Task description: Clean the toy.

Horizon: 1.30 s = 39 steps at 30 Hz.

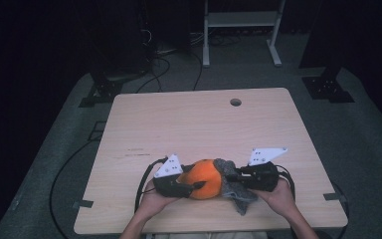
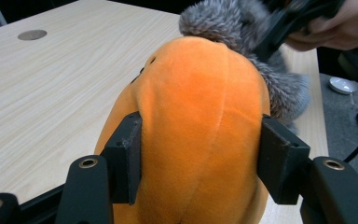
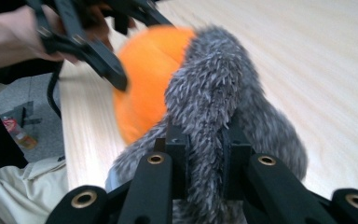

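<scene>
your left tongs (image 2: 200,163) have their pads pressed into both sides of the orange plush body (image 2: 196,121), gripping it. your right tongs (image 3: 204,161) are pinched tight on the grey furry part (image 3: 214,107). in the high view the toy (image 1: 206,178) sits low at centre of the counter (image 1: 199,124), between both tongs. the left gripper view shows small dark marks on the orange fabric. the high view shows a round hole (image 1: 236,102) at the counter's far edge.

Tabletop (image 1: 199,124) beyond open (hole (image 1: 235,102) aside).
</scene>
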Available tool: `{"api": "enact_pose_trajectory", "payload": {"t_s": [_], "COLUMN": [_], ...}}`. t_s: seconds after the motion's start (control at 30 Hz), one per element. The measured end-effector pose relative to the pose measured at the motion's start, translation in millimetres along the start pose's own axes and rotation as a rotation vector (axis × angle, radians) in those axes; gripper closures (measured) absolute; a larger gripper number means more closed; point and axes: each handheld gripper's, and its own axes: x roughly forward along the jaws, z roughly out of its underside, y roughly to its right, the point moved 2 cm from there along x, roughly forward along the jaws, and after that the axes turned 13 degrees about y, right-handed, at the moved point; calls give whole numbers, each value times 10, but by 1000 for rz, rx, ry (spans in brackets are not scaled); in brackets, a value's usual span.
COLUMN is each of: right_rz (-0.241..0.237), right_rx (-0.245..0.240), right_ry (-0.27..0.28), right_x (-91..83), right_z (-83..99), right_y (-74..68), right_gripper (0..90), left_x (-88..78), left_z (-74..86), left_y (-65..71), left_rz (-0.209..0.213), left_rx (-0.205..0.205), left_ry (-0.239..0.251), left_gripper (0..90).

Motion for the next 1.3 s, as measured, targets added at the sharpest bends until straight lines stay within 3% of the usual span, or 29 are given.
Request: {"api": "enact_pose_trajectory", "payload": {"t_s": [0.07,0.13,0.23,0.3,0.4,0.47,0.53,0.57,0.67,0.8,0.87,0.93,1.1,1.17,1.3], "right_rz": [-52,-43,2,6,-22,-16,-1,12,30,-13,-14,-3,96,81,28], "right_rx": [-23,-57,-37,-9,-57,-87,-68,-58,-48,-134,-154,-127,-68,-36,-127], "right_ry": [52,45,7,2,30,14,0,-2,4,2,-15,-5,-4,5,3], "right_x": [-7,27,37,23,26,77,82,68,15,125,175,157,-7,-21,77], "right_z": [-105,-136,-31,1,-104,-125,-66,-45,-53,-149,-160,-149,-77,-62,-161], "right_y": [-113,-155,-43,-11,-151,-185,-109,-77,-57,-305,-340,-272,-2,3,-214], "right_gripper": [763,762,762,763,762,761,761,762,762,761,760,761,763,763,762], "left_x": [16,15,4,28,83,112,115,119,163,204,197,180,157,181,177], "left_z": [-3,4,20,19,24,26,35,41,64,61,71,76,95,98,109], "left_y": [1,0,-19,-5,24,46,32,27,60,139,161,145,150,164,179], "left_rz": [15,12,2,-5,-11,-18,-10,-12,-23,-22,-22,-15,8,20,26], "left_rx": [-19,-26,-37,-31,-23,0,-12,-12,19,91,106,102,116,119,142], "left_ry": [12,10,7,6,-1,-18,-23,-28,-38,-67,-73,-65,-61,-67,-72], "left_gripper": [405,406,406,404,377,284,170,156,214,312,329,347,346,322,304]}}
